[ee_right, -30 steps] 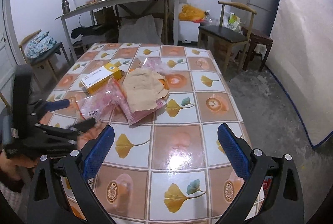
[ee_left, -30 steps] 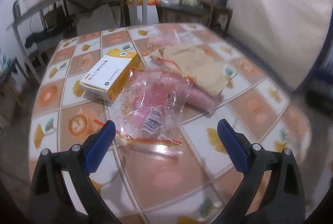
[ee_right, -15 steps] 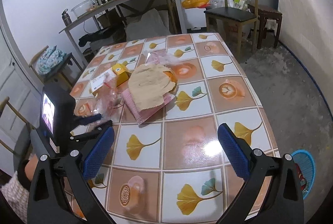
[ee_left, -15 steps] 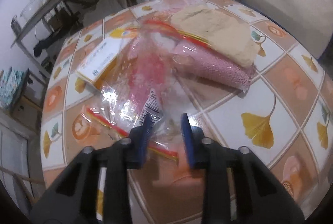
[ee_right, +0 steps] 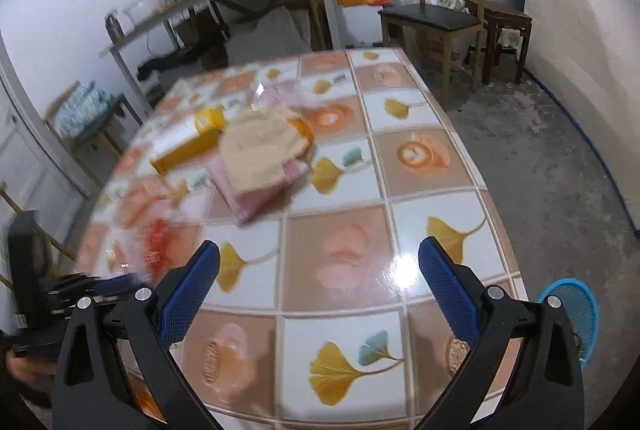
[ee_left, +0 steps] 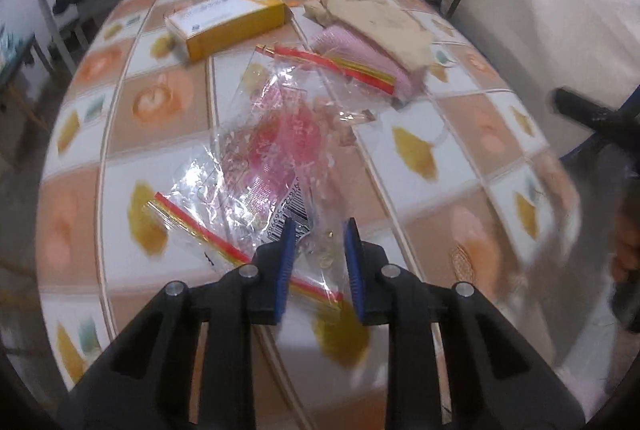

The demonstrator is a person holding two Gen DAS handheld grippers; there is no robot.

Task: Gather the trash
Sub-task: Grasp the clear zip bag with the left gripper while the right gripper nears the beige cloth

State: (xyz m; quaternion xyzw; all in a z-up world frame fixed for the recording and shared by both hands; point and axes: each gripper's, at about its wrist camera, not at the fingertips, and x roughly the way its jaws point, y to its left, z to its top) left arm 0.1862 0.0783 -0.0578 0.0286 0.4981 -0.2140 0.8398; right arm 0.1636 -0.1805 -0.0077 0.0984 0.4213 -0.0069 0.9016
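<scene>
Left hand-held gripper (ee_left: 318,230) narrowed onto clear plastic bag's (ee_left: 276,154) near edge, right hand-held gripper (ee_right: 320,262) wide open, empty

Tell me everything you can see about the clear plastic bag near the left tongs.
The clear plastic bag is thin, crinkled and see-through, with a red and yellow strip along two edges and a white barcode label near its close end. Something pink and red shows inside it. It lies loosely spread on the tiled table, its far end next to the pink cloth. Its near end sits between the blue pads of the left tongs, whose jaws have just been closing; whether they pinch it is unclear.
</scene>
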